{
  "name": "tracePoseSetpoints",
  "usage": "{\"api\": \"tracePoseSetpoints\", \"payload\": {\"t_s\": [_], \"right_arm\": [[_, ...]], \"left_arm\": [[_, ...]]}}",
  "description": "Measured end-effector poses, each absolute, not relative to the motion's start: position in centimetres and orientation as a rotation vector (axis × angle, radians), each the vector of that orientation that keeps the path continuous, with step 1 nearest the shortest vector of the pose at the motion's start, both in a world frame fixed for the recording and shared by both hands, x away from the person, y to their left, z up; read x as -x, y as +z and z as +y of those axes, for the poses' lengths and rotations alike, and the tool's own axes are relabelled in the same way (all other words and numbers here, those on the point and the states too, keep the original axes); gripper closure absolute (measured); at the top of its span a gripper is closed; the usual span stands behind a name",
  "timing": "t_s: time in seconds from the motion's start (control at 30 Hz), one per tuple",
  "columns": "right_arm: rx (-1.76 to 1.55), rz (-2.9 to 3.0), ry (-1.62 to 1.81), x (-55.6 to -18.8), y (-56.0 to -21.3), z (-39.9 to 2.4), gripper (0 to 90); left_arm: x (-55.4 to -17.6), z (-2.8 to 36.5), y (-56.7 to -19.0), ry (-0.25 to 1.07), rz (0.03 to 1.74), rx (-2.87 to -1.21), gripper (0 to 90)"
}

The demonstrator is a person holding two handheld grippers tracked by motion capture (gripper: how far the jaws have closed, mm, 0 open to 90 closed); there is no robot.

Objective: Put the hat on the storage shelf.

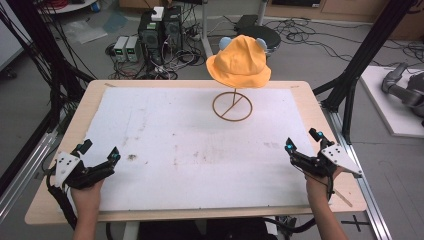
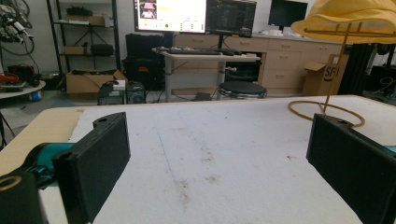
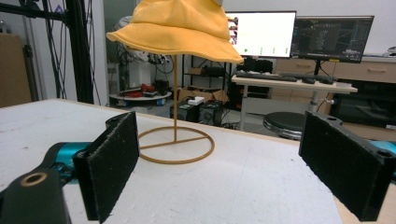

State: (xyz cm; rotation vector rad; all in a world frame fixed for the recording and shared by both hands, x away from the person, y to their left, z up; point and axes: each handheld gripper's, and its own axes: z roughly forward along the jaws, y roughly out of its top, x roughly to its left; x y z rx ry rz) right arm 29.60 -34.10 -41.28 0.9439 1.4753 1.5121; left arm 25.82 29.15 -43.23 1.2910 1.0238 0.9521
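Hat (image 1: 239, 62) sits on its stand (image 1: 232, 106) at twelve o'clock; left hand-held gripper (image 1: 99, 153) and right hand-held gripper (image 1: 302, 140) wait wide, empty; best pinch the brim, lift straight up.

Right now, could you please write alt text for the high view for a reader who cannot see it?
A yellow bucket hat sits on a thin wire stand at the far side of a white-covered table. At the near edge, the left gripper and the right gripper rest open, well apart from the hat.

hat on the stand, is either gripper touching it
No, the yellow hat sits on its stand at the far edge, while both grippers rest near the table's front corners.
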Motion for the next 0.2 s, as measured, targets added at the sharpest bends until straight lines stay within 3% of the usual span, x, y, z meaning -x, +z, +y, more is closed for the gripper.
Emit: {"api": "tracePoseSetpoints", "payload": {"t_s": [0.2], "right_arm": [[-0.933, 1.471, 1.522, -29.55, -41.26, -34.17, 12.2]], "left_arm": [[-25.86, 28.98, -43.02, 0.953, 1.012, -1.289, 6.6]]}}
